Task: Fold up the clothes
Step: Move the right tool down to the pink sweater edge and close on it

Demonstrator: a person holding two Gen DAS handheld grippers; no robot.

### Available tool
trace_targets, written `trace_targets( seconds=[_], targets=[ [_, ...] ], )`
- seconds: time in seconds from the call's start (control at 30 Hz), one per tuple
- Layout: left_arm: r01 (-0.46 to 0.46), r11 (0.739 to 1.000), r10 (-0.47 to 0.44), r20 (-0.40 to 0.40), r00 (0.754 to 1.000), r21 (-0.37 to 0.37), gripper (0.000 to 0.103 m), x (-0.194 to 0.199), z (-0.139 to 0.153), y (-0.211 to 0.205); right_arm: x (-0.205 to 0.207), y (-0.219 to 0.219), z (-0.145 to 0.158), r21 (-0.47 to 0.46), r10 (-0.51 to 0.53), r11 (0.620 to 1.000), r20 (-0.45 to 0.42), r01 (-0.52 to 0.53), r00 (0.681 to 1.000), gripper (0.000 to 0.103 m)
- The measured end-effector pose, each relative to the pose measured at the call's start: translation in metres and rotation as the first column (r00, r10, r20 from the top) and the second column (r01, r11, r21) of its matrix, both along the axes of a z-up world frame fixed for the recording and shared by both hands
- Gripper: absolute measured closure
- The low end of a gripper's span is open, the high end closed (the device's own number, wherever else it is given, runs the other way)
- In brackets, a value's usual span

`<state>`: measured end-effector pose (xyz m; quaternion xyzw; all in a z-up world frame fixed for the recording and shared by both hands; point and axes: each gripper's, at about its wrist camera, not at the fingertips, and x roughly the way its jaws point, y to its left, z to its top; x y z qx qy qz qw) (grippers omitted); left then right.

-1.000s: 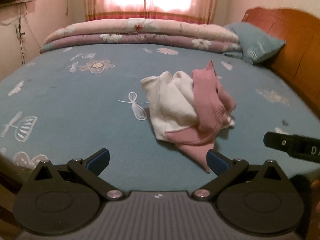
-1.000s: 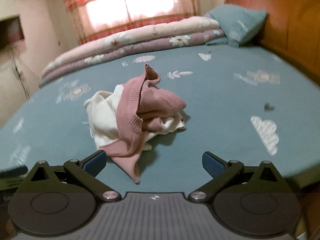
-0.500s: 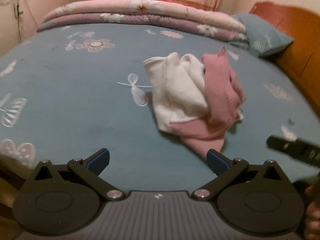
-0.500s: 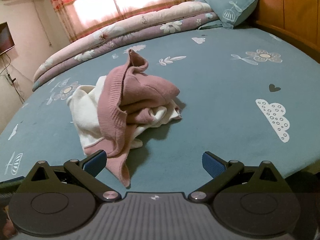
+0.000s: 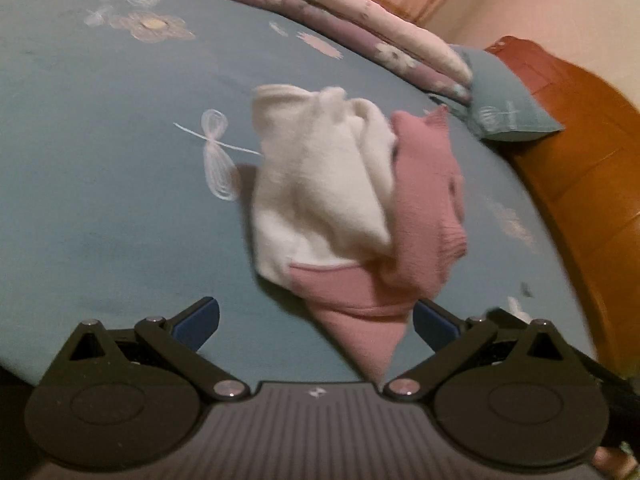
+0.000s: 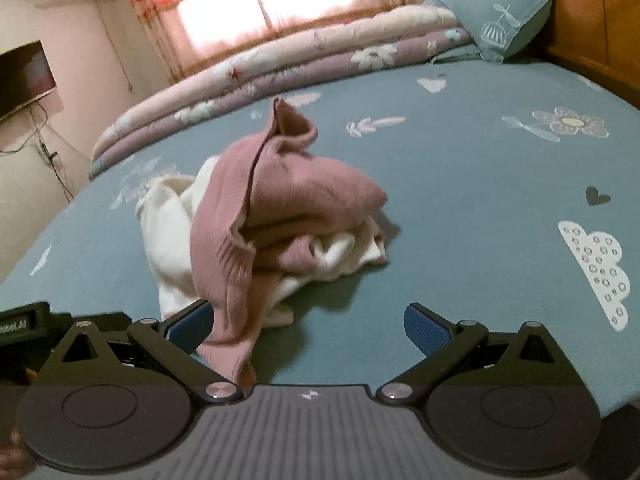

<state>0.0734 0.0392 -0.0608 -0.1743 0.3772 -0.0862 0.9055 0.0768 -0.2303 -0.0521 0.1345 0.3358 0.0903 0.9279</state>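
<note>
A crumpled pink and white knit garment [image 5: 352,208] lies in a heap on the blue bed sheet [image 5: 100,184]. It also shows in the right wrist view [image 6: 272,224]. My left gripper [image 5: 316,318] is open and empty, with the garment's pink corner lying between its fingers. My right gripper [image 6: 306,324] is open and empty, with a pink sleeve end hanging just inside its left finger [image 6: 188,326].
A folded floral quilt [image 6: 280,76] lies along the far edge of the bed. A blue pillow [image 6: 500,16] leans on the wooden headboard [image 5: 592,168]. Bare sheet lies left and right of the garment. The bed's near edge is under both grippers.
Both grippers have moved closer to the garment, so its near pink end now lies between their open fingers. The left view has tilted. The garment has not moved.
</note>
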Motion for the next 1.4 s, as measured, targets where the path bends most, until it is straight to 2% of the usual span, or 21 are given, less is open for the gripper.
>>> trace_targets(
  seconds=[0.13, 0.2, 0.3, 0.37, 0.4, 0.5, 0.73, 0.87, 0.97, 1.0, 1.03, 1.07, 1.2, 1.4],
  targets=[
    [0.020, 1.000, -0.021, 0.044, 0.999, 0.021, 0.001, 0.005, -0.001, -0.003, 0.004, 0.001, 0.001, 0.005, -0.019, 1.000, 0.021, 0.019, 1.000, 0.001],
    [0.044, 0.997, -0.048, 0.073, 0.996, 0.059, 0.001, 0.006, -0.002, -0.006, 0.006, 0.002, -0.001, 0.013, -0.011, 1.000, 0.012, 0.011, 1.000, 0.001],
    [0.071, 0.992, -0.076, 0.051, 0.996, 0.108, 0.001, 0.011, -0.004, -0.011, 0.009, 0.003, -0.004, 0.028, -0.005, 1.000, 0.011, 0.004, 1.000, 0.001],
    [0.058, 0.990, -0.067, 0.070, 0.995, 0.129, 0.001, 0.011, -0.007, -0.012, 0.010, 0.006, -0.005, 0.035, 0.016, 0.999, 0.020, -0.016, 1.000, 0.006],
    [0.037, 0.988, -0.051, 0.090, 0.995, 0.152, 0.001, 0.010, -0.008, -0.012, 0.010, 0.007, -0.004, 0.036, 0.030, 0.999, 0.028, -0.031, 0.999, 0.013],
    [0.016, 0.971, -0.046, 0.120, 0.992, 0.238, 0.001, 0.008, -0.006, -0.013, 0.007, 0.008, -0.001, 0.051, 0.065, 0.996, 0.060, -0.068, 0.996, 0.021],
    [0.002, 0.956, -0.047, 0.147, 0.988, 0.293, 0.003, -0.003, -0.002, -0.003, 0.019, 0.015, -0.003, 0.107, 0.154, 0.981, 0.070, -0.160, 0.986, 0.041],
    [0.025, 0.946, -0.073, 0.135, 0.988, 0.323, 0.003, -0.004, 0.000, -0.006, 0.034, 0.022, 0.000, 0.126, 0.189, 0.972, 0.065, -0.196, 0.980, 0.044],
    [0.037, 0.944, -0.086, 0.135, 0.987, 0.328, 0.003, -0.004, 0.003, -0.008, 0.044, 0.028, -0.005, 0.123, 0.191, 0.974, 0.025, -0.193, 0.981, 0.044],
    [0.041, 0.942, -0.090, 0.133, 0.987, 0.334, 0.003, -0.003, 0.003, -0.009, 0.044, 0.028, -0.007, 0.123, 0.192, 0.973, 0.020, -0.193, 0.981, 0.053],
    [0.045, 0.939, -0.095, 0.131, 0.987, 0.341, 0.003, -0.003, 0.004, -0.010, 0.045, 0.029, -0.008, 0.121, 0.193, 0.974, 0.015, -0.193, 0.981, 0.075],
    [0.050, 0.936, -0.102, 0.132, 0.986, 0.349, 0.003, -0.003, 0.004, -0.011, 0.044, 0.030, -0.009, 0.117, 0.190, 0.975, 0.012, -0.190, 0.982, 0.086],
    [0.066, 0.922, -0.125, 0.132, 0.983, 0.381, 0.003, -0.002, 0.004, -0.017, 0.042, 0.031, -0.005, 0.125, 0.206, 0.971, 0.009, -0.206, 0.978, 0.088],
    [0.085, 0.916, -0.151, 0.141, 0.978, 0.391, 0.002, 0.000, 0.003, -0.020, 0.041, 0.033, 0.012, 0.146, 0.237, 0.960, 0.032, -0.240, 0.971, 0.088]
  ],
)
